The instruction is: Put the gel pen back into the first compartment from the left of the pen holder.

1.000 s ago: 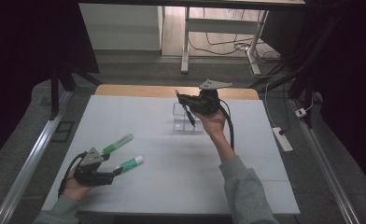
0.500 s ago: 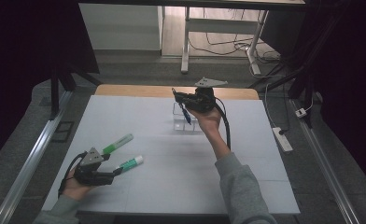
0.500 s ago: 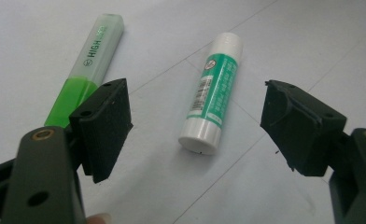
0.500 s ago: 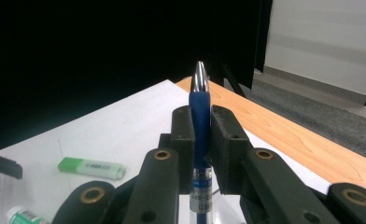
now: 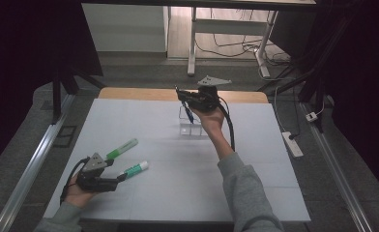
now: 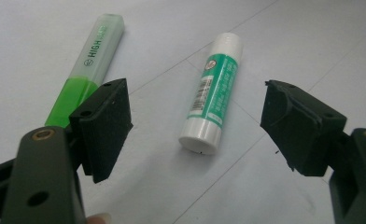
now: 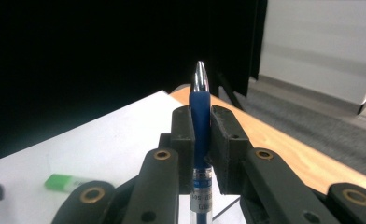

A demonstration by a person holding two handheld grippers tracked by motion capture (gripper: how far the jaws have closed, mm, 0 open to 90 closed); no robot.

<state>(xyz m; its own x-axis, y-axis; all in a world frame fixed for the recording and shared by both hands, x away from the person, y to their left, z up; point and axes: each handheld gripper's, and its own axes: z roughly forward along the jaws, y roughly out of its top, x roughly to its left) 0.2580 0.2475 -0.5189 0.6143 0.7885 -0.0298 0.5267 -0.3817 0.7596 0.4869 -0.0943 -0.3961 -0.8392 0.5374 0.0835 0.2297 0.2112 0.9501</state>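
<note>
So my right gripper (image 5: 183, 99) is clamped tight on the blue pen (image 7: 200, 116), held up over the clear holder (image 5: 191, 122) at the table's 12 o'clock. My left gripper (image 6: 195, 121) sits at 7 o'clock, jaws wide apart, glue stick (image 6: 213, 93) lying between them, green highlighter (image 6: 90, 60) beside it.

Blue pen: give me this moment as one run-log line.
right hand-held gripper: shut on blue pen | above clear holder | left hand-held gripper: open, glue stick between jaws
</note>
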